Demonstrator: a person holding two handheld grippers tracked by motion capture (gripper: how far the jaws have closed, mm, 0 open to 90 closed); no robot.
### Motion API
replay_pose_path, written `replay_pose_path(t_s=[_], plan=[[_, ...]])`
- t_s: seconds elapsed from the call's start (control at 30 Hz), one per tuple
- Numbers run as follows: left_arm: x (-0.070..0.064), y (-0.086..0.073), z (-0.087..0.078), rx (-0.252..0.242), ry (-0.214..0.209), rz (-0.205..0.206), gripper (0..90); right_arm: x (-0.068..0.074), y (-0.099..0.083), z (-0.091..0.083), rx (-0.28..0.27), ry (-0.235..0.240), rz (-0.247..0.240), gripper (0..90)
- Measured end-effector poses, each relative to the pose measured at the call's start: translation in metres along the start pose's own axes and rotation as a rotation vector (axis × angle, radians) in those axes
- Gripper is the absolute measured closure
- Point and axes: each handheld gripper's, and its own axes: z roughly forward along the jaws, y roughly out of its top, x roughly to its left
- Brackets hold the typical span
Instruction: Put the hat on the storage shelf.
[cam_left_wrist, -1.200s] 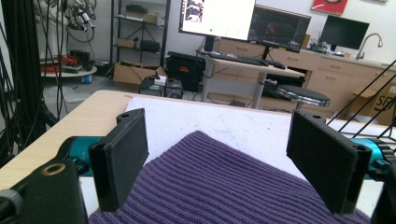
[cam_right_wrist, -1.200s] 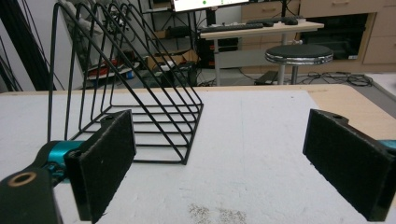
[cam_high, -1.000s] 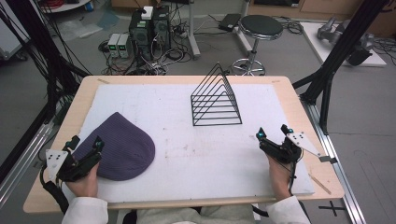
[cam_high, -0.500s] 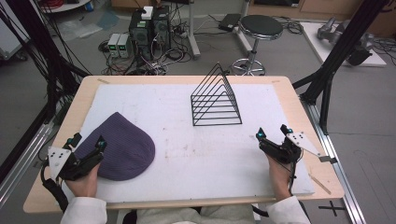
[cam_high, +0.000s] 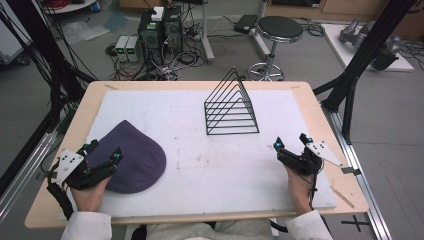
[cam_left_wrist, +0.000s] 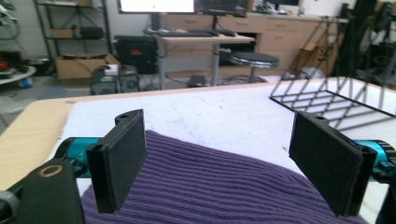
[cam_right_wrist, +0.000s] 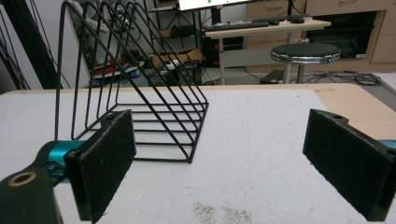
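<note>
Resting near the front left corner of the table (cam_high: 320, 107), the left gripper (cam_high: 102, 152) sits with its jaws spread wide apart, gripping nothing. Its tips hang over the near left edge of a purple knitted hat (cam_high: 132, 160), which lies flat on the white mat (cam_high: 210, 165) that covers most of the tabletop. From the left gripper view, the ribbed purple hat (cam_left_wrist: 210, 186) spreads out below and between the two black pads (cam_left_wrist: 121, 158); whether the pads touch the wool I cannot tell from where I stand. The person's left hand (cam_high: 90, 192) wraps the handle from behind, a white sleeve (cam_high: 87, 227) showing at the bottom.

Over on the right side, the right gripper (cam_high: 291, 143) is likewise released, jaws wide, holding nothing and resting low over the bare mat near its right edge. The right hand (cam_high: 299, 187) holds it from the near side. In the right gripper view its pads (cam_right_wrist: 107, 158) frame a black wire rack (cam_right_wrist: 135, 88) shaped like a row of triangles, standing upright on the mat ahead and to the left of that gripper, well apart from it.

In the high view the rack (cam_high: 231, 107) stands at the far middle of the mat, well away from the hat. Beyond the table a round black stool (cam_high: 279, 30) stands on the floor.
</note>
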Motion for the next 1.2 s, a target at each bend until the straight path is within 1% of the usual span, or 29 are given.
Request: replay_pose_path(t_s=[0.1,0.2,0.27,0.3,0.4,0.47,0.5,0.63,0.7,0.8,0.87,0.97,1.1,1.2], plan=[[0.0,0.001,0.001,0.016,-0.037,0.007,18.5,0.0,0.0,0.0,0.002,0.002,-0.004,8.7],[0.0,0.001,0.001,0.038,-0.062,0.021,18.2,0.0,0.0,0.001,0.005,0.008,-0.003,8.7],[-0.001,0.001,0.002,0.062,-0.092,0.027,18.2,0.0,0.0,0.001,0.006,0.012,-0.003,8.6],[-0.002,0.001,0.003,0.082,-0.108,0.04,18.1,0.001,0.0,0.001,0.004,0.012,-0.004,8.7],[-0.004,0.002,0.006,0.121,-0.139,0.064,18.0,0.001,0.0,0.001,0.005,0.012,-0.006,8.7],[-0.006,0.002,0.007,0.138,-0.163,0.069,17.5,0.0,0.0,0.001,0.007,0.013,-0.005,8.7],[-0.007,0.002,0.008,0.142,-0.174,0.065,17.5,0.0,0.0,0.001,0.007,0.013,-0.005,8.7],[-0.008,0.002,0.01,0.182,-0.205,0.089,17.5,0.001,-0.001,0.001,0.009,0.017,-0.009,8.7],[-0.009,0.002,0.01,0.197,-0.22,0.094,17.5,0.001,-0.001,0.001,0.009,0.018,-0.009,8.6],[-0.009,0.002,0.01,0.218,-0.232,0.105,17.5,0.001,-0.001,0.001,0.009,0.018,-0.008,8.7],[-0.01,0.003,0.01,0.226,-0.237,0.123,17.5,0.0,-0.001,0.001,0.009,0.019,-0.009,8.6],[-0.009,0.003,0.009,0.233,-0.247,0.129,17.5,0.001,-0.001,0.001,0.007,0.02,-0.009,8.7],[-0.007,0.003,0.008,0.249,-0.271,0.137,17.5,0.001,-0.001,0.001,0.01,0.02,-0.007,8.6],[-0.005,0.003,0.006,0.26,-0.304,0.138,17.5,0.0,-0.001,0.001,0.008,0.022,-0.007,8.6]])
